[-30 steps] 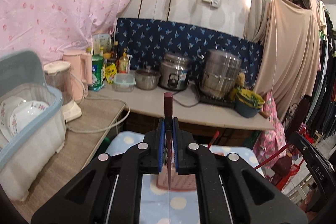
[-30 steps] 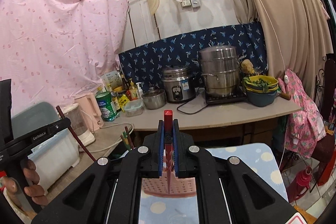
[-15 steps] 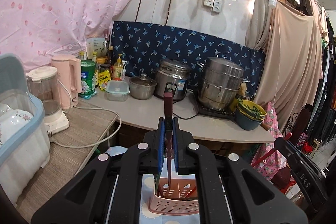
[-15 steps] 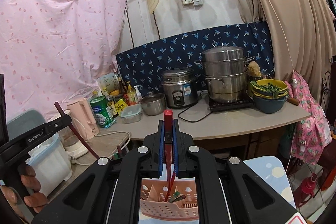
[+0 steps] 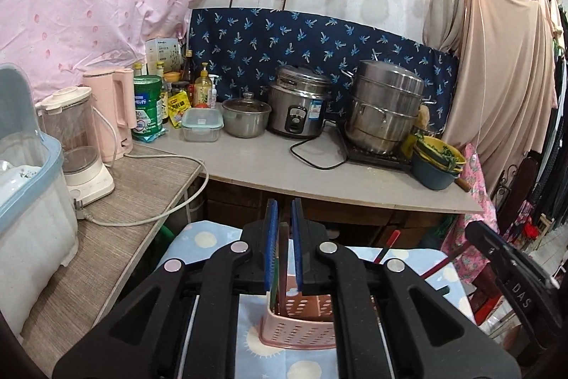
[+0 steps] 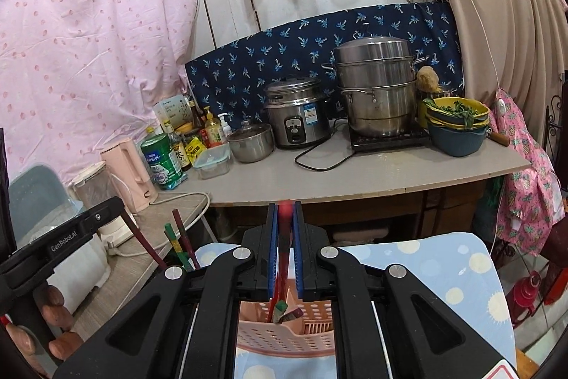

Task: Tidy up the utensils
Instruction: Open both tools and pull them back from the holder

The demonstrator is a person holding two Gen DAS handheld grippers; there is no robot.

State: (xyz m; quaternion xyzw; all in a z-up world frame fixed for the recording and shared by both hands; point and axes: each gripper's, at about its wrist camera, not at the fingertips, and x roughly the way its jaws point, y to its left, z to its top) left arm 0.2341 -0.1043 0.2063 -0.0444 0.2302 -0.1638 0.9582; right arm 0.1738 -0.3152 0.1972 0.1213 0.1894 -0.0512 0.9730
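A pink perforated utensil basket [image 5: 301, 325] stands on a blue dotted tablecloth [image 5: 198, 240]; it also shows in the right wrist view [image 6: 284, 333]. My left gripper [image 5: 284, 229] is open right above it, and a dark brown chopstick [image 5: 283, 258] stands loose between the pads, its lower end in the basket. My right gripper [image 6: 284, 229] is open above the basket, with a red chopstick [image 6: 284, 254] loose between its pads, reaching down into the basket. Several chopsticks [image 6: 181, 244] stick up to the left.
A counter [image 5: 269, 166] behind holds a rice cooker [image 5: 298, 105], steamer pot [image 5: 387, 109], small pot [image 5: 245, 118], bottles, a pink kettle [image 5: 113, 109] and a blender [image 5: 78, 144]. A dish bin [image 5: 28, 201] stands at left. Bowls [image 5: 438, 162] sit at the counter's right end.
Both grippers have opened and let their chopsticks slide down into the basket. Both have also tipped down toward the basket.
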